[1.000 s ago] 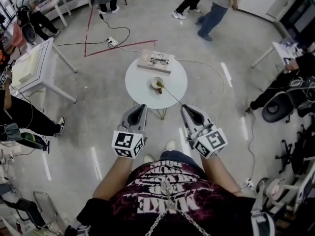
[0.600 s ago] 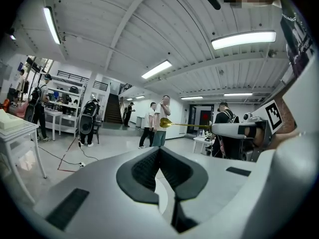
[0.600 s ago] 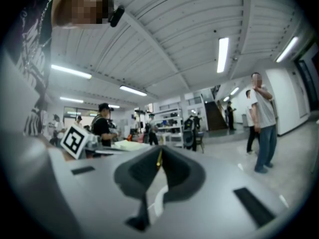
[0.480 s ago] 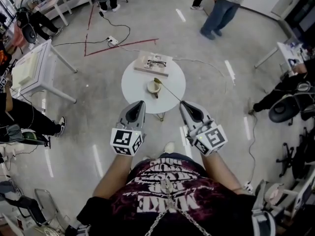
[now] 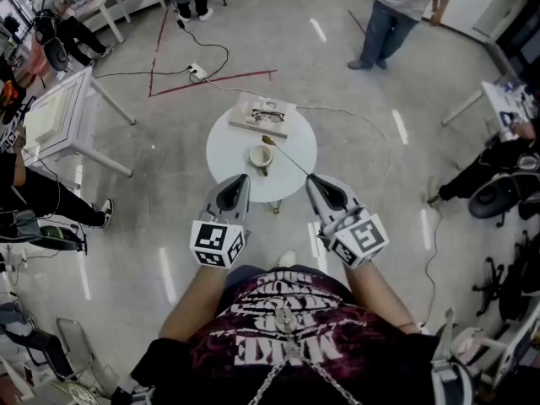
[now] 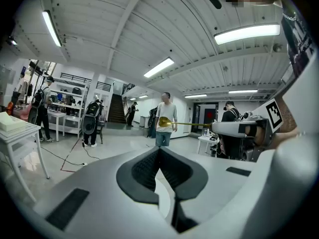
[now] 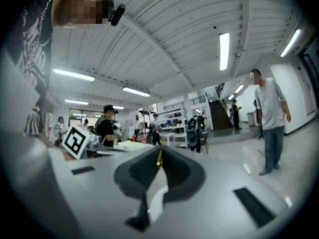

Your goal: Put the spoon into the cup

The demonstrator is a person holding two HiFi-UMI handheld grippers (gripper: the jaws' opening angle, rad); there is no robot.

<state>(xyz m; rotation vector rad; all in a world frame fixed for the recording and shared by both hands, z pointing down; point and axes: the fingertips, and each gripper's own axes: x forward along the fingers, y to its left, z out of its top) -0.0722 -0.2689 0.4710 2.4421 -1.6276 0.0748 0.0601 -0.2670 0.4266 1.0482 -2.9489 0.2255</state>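
You hold both forearms out level, side by side. Your right gripper [image 5: 311, 179] has its jaws clamped on the spoon [image 5: 287, 157], whose bowl hangs over the table [image 5: 226, 137] near the cup [image 5: 260, 158]. Your left gripper [image 5: 243, 179] has its jaws closed on nothing.

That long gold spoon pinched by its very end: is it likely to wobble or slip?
Probably stiff: the spoon runs straight out from the right gripper without sagging. Its thin, shiny handle looks slippery, so it might swivel in the grip. Being so slender, it is likely light.
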